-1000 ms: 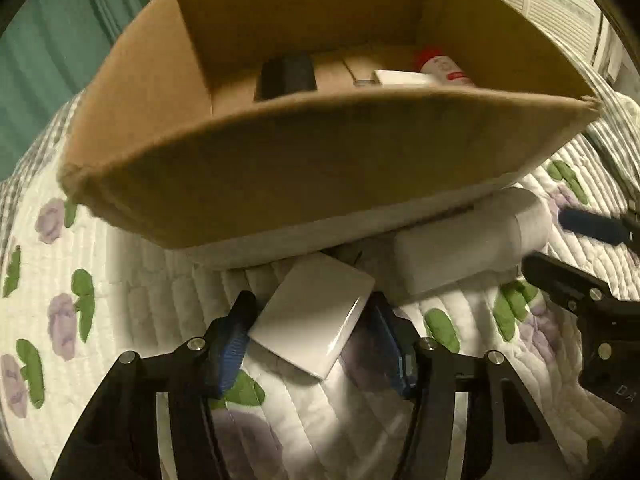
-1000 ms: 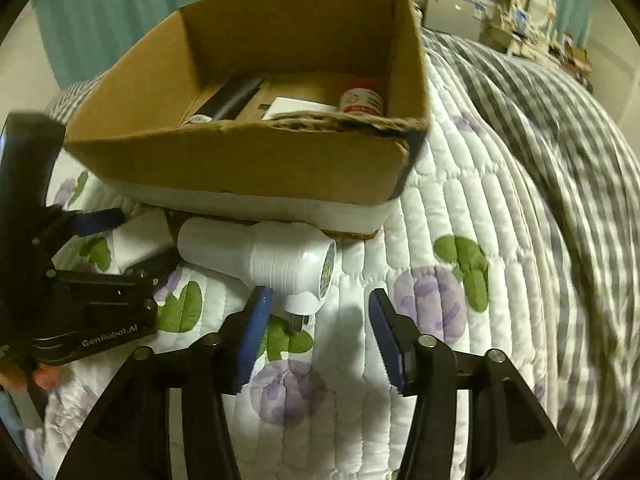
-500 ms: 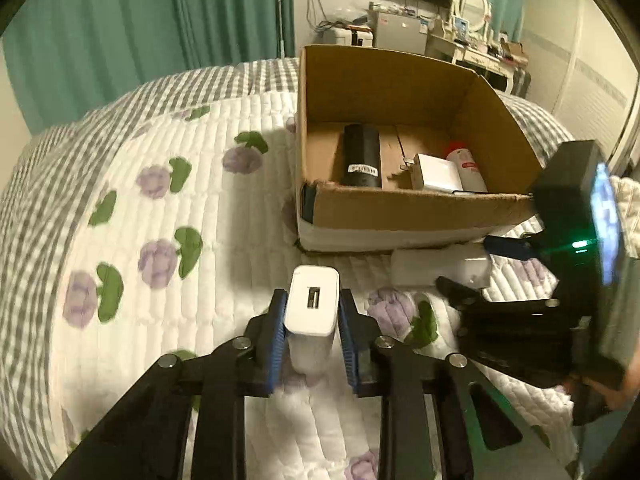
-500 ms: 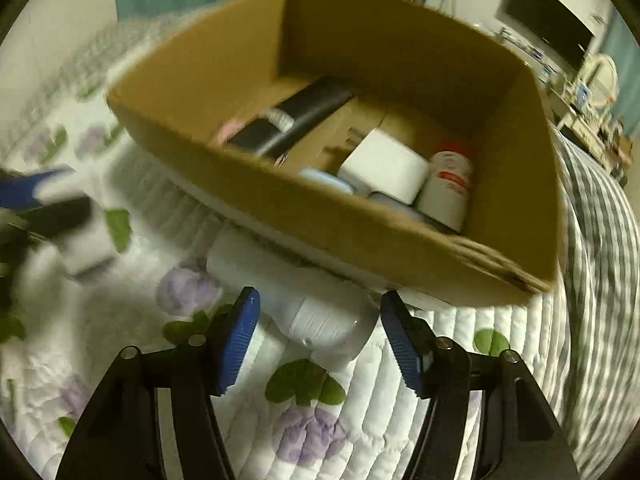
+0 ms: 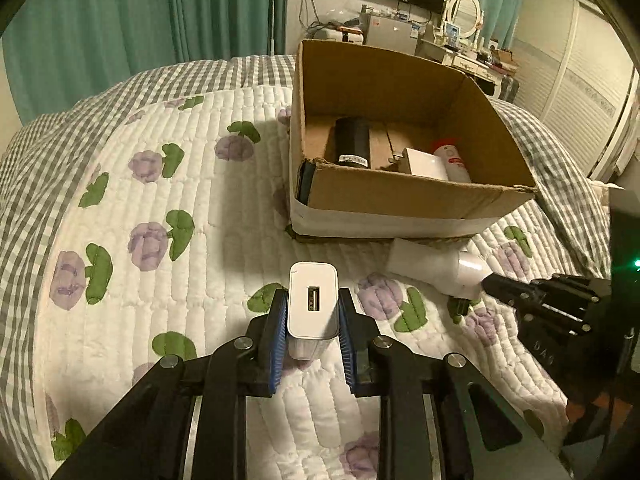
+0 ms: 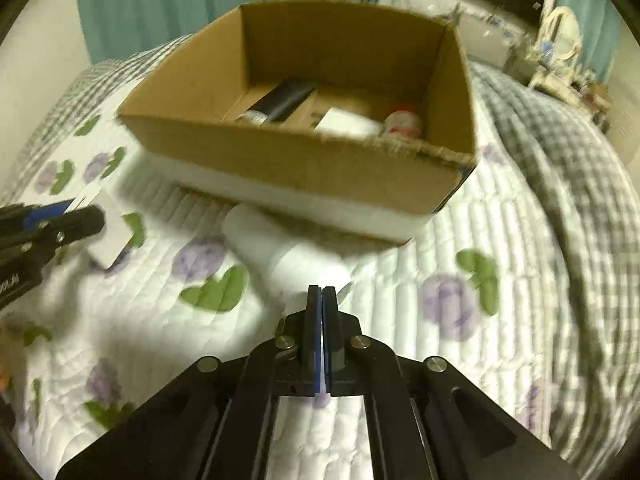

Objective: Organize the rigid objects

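The left tongs (image 5: pixel 313 322) clamp a white charger (image 5: pixel 313 304) above the bed (image 5: pixel 200 240), near the box (image 5: pixel 400 196), while the right tongs (image 6: pixel 322 300) are pressed together, empty, beside a white bottle (image 6: pixel 276 244).

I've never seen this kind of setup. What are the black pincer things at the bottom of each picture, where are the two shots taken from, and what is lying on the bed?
There is no robot here: a person holds a pair of hand-held tongs in each hand, and each pair carries a wide-angle camera looking along its fingers. One picture comes from the left tongs, the other from the right tongs.

The left tongs are shut on a white charger, USB port facing the camera. The right tongs are shut with nothing between them, their tips at a white bottle lying on the quilt beside a cardboard box. In the box lie a black cylinder, a white adapter and a red-capped bottle.
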`<state>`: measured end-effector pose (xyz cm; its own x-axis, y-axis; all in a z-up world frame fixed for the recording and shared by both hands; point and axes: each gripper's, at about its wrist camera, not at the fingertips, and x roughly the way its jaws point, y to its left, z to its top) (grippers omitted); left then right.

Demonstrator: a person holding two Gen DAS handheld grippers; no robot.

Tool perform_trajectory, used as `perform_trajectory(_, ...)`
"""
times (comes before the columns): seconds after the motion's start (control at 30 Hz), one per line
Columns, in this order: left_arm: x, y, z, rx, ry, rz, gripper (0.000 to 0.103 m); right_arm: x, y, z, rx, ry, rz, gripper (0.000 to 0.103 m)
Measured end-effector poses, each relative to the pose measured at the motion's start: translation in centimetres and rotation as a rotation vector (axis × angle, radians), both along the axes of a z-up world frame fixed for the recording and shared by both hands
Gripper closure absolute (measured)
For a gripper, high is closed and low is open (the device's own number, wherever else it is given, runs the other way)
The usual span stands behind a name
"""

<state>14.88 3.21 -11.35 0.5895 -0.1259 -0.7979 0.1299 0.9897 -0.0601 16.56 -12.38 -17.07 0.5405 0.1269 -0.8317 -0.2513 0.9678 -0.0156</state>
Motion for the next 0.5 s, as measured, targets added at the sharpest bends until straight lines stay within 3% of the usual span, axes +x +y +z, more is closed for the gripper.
perform_trajectory(0.1, -0.4, 0.1, 0.3, 0.014, -0.005, 0.004, 0.079, -0.5, 0.6, 0.3, -0.069, -0.056, 0.031, 0.102)
perform_trajectory(0.13, -0.5, 0.2, 0.5, 0.01, -0.008, 0.007, 0.079, -0.5, 0.8, 0.6, -0.087, -0.073, 0.046, 0.096)
perform_trajectory(0.17, -0.6, 0.3, 0.6, 0.004, -0.011, 0.012, 0.079, -0.5, 0.9, 0.7, -0.087, -0.071, 0.063, 0.088)
perform_trajectory(0.2, -0.7, 0.3, 0.7, 0.003, -0.014, 0.014, 0.079, -0.4, 1.0, 0.6, -0.084, -0.062, 0.087, 0.064)
perform_trajectory(0.23, -0.8, 0.4, 0.9, 0.002, -0.018, 0.016, 0.079, -0.3, 1.2, 0.5, -0.104, -0.069, 0.102, 0.048)
perform_trajectory(0.5, -0.7, -0.4, 1.1, 0.008, -0.029, 0.005, 0.079, 1.9, 3.2, -1.7, -0.228, -0.084, 0.221, 0.048)
